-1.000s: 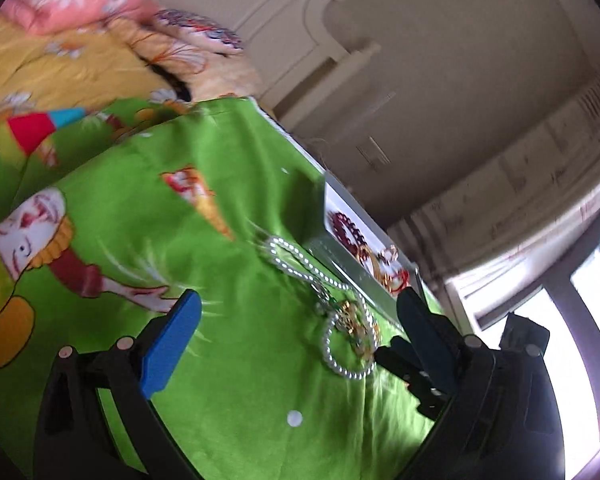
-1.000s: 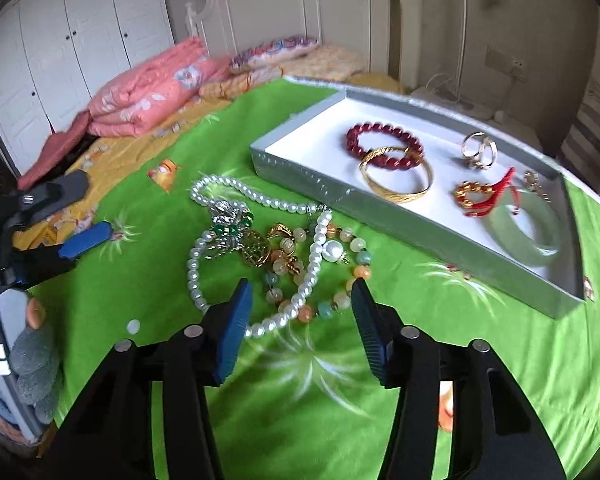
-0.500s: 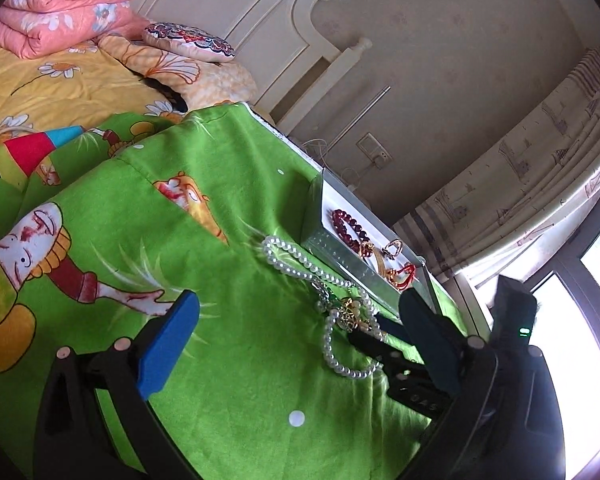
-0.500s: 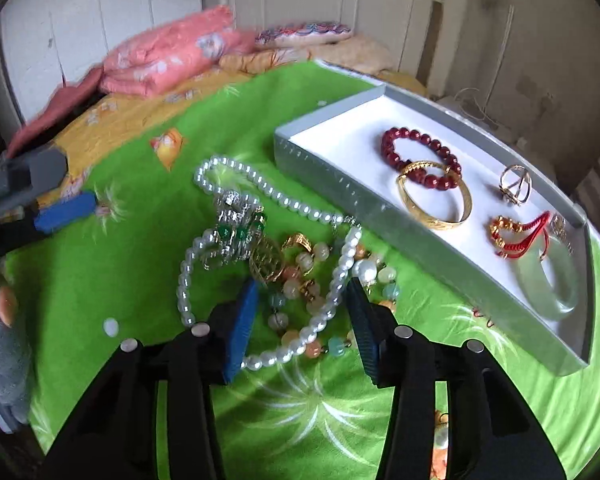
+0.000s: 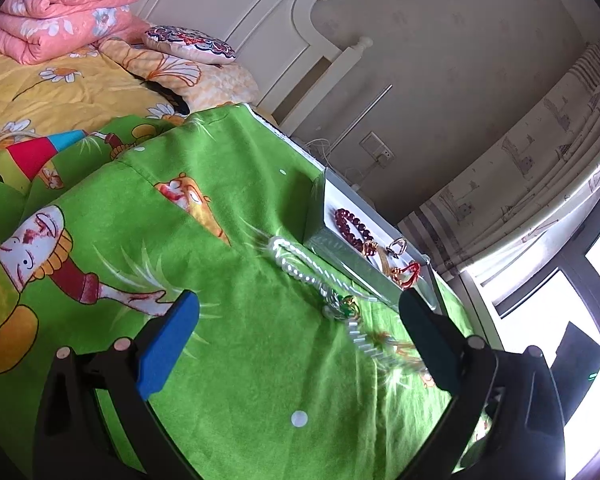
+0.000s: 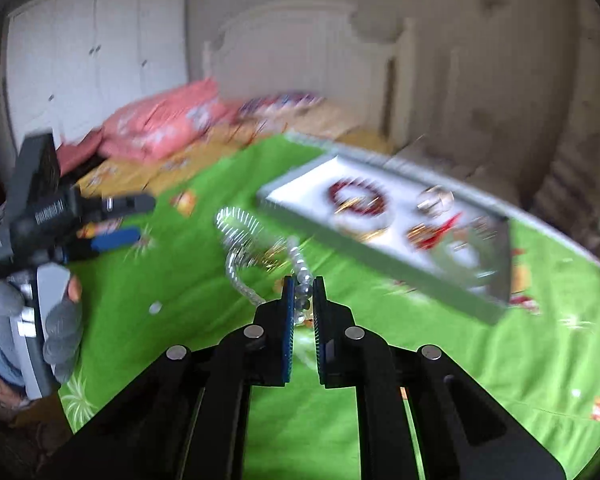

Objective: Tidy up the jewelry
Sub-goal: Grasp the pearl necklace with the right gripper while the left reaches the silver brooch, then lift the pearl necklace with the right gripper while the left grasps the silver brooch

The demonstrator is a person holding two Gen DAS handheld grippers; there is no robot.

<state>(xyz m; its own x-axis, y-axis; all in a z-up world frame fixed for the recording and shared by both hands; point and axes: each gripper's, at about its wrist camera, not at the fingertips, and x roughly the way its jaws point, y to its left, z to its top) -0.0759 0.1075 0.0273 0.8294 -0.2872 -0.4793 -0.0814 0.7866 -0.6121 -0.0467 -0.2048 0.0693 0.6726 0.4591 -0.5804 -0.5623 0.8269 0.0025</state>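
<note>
Left wrist view: my left claw (image 5: pixel 296 336) is wide apart, holding nothing. One pearl necklace (image 5: pixel 300 268) lies on the green cartoon cloth (image 5: pixel 228 360) beside one gray tray (image 5: pixel 352 256) with red beads (image 5: pixel 350 226).

Right wrist view: blurry. My right claw (image 6: pixel 302 300) is clamped on the pearl necklace (image 6: pixel 236 228). The tray (image 6: pixel 380 256) sits near it. One white wardrobe (image 6: pixel 92 60) stands behind the bed.

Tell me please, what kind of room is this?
Most likely a bedroom in a home. There is a bed with a white headboard, a folded pink quilt and a pillow on it, and a white wardrobe behind.
</note>
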